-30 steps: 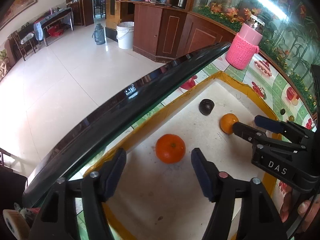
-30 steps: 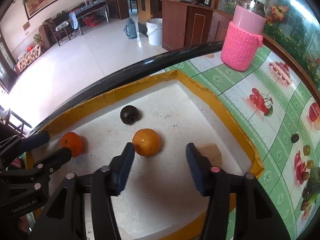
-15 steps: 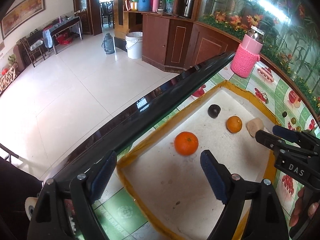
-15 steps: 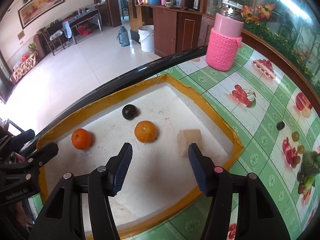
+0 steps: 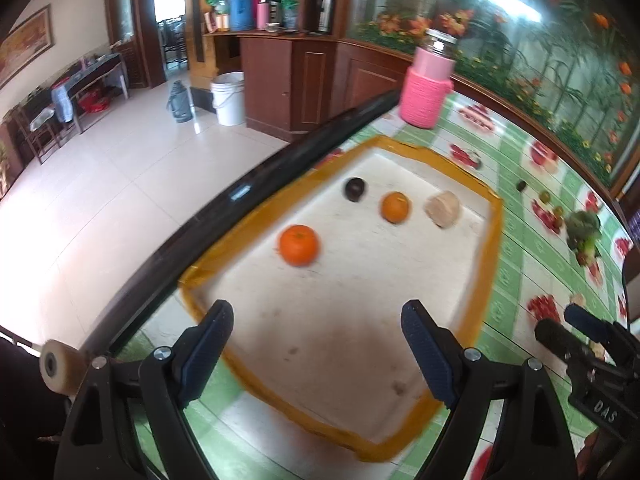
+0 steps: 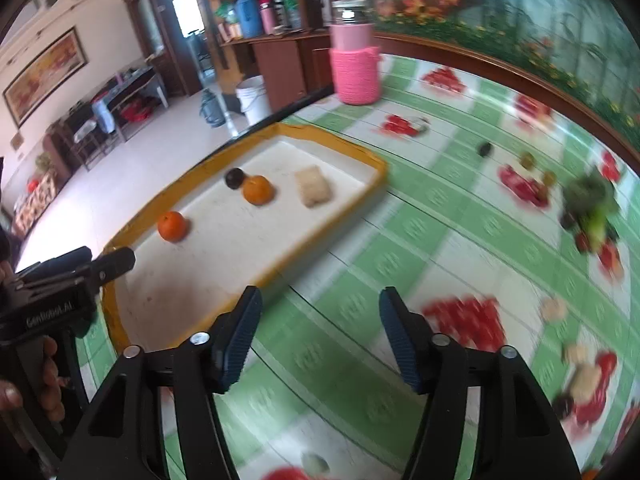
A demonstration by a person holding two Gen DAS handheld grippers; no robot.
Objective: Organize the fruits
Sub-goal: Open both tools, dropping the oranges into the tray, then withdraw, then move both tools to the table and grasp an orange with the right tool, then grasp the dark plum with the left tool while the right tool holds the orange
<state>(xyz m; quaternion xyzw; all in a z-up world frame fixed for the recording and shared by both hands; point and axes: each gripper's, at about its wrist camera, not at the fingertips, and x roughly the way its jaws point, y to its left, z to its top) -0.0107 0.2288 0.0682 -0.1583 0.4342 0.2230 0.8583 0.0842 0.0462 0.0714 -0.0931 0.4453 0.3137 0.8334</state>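
Note:
A white tray with an orange rim [image 5: 490, 248] [image 6: 248, 276] lies on the table. In it sit a bright orange [image 5: 299, 245] [image 6: 172, 226], a smaller orange [image 5: 395, 207] [image 6: 258, 189], a dark round fruit [image 5: 354, 189] [image 6: 234, 178] and a beige block [image 5: 442, 209] [image 6: 314, 185]. My left gripper [image 5: 318, 354] is open and empty, held above the tray's near end. My right gripper [image 6: 320, 340] is open and empty over the green tablecloth, right of the tray. Each gripper shows in the other's view: the right [image 5: 576, 330], the left [image 6: 96, 260].
A pink knit-covered jar [image 5: 428, 88] [image 6: 356, 66] stands on the table beyond the tray. A green and red fruit cluster [image 5: 584, 236] [image 6: 592, 208] shows at the right, blurred. The table's black edge [image 5: 256, 188] runs along the tray's left, with tiled floor below.
Both grippers have pulled back and up from the tray. The right gripper has swung to the right, off the tray and over the tablecloth. The fruits stay in place.

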